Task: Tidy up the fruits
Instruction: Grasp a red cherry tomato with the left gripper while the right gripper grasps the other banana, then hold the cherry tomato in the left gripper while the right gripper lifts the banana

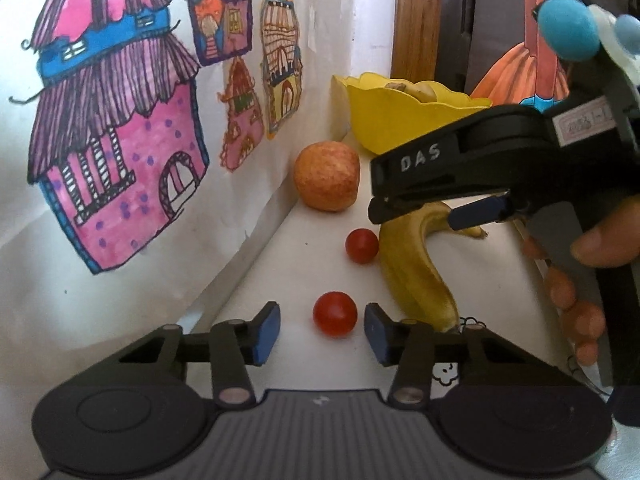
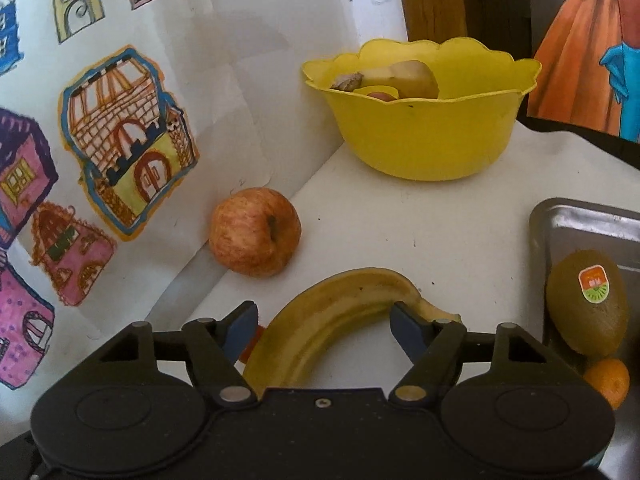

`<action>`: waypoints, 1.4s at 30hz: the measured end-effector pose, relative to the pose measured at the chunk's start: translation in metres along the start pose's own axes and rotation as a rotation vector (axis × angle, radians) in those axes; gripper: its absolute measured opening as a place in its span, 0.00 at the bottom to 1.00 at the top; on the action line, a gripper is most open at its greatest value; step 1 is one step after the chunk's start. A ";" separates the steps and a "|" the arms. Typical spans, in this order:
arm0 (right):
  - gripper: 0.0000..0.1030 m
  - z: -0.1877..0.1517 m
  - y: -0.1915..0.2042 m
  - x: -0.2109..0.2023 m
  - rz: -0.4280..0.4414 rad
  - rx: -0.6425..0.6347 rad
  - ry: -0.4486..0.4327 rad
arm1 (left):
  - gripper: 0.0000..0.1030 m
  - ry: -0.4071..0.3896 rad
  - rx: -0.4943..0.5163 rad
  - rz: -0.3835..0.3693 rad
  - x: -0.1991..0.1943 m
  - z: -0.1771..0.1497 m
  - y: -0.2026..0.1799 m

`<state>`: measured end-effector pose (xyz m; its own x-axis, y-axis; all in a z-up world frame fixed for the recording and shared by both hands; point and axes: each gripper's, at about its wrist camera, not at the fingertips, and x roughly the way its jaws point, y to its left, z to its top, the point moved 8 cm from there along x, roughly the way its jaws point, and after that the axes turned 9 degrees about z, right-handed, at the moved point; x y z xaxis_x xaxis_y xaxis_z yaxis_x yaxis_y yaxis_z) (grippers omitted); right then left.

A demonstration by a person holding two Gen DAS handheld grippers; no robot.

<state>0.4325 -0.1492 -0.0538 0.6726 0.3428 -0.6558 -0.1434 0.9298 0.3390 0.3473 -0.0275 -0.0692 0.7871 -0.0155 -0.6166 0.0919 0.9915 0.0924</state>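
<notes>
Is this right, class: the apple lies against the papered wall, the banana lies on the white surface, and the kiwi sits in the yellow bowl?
Not quite. The kiwi lies in the metal tray, not the yellow bowl, as the right wrist view shows. The apple and banana are as stated.

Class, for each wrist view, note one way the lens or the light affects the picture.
Left wrist view: fisheye bends the wall drawings and darkens the corners; the cherry tomato stays sharp. Right wrist view: the metal tray shows soft glare, and the yellow bowl is evenly lit.
</notes>
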 end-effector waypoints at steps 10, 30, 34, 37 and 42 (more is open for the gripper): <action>0.48 -0.010 -0.001 -0.007 0.089 0.011 -0.010 | 0.25 0.013 0.009 -0.018 0.004 0.003 -0.004; 0.42 -0.040 0.028 -0.011 0.109 -0.174 0.015 | 0.24 0.041 -0.052 0.008 -0.013 -0.009 0.014; 0.35 -0.044 0.029 -0.016 0.121 -0.189 -0.001 | 0.24 0.042 -0.056 0.010 -0.017 -0.011 0.015; 0.34 -0.055 0.033 -0.027 0.149 -0.212 0.012 | 0.24 0.041 -0.067 0.007 -0.024 -0.014 0.015; 0.34 -0.084 0.042 -0.055 0.220 -0.294 0.047 | 0.24 0.034 -0.071 -0.003 -0.040 -0.022 0.017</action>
<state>0.3287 -0.1174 -0.0600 0.5693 0.5381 -0.6216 -0.4878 0.8296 0.2715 0.3039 -0.0075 -0.0599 0.7655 -0.0148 -0.6433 0.0492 0.9982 0.0355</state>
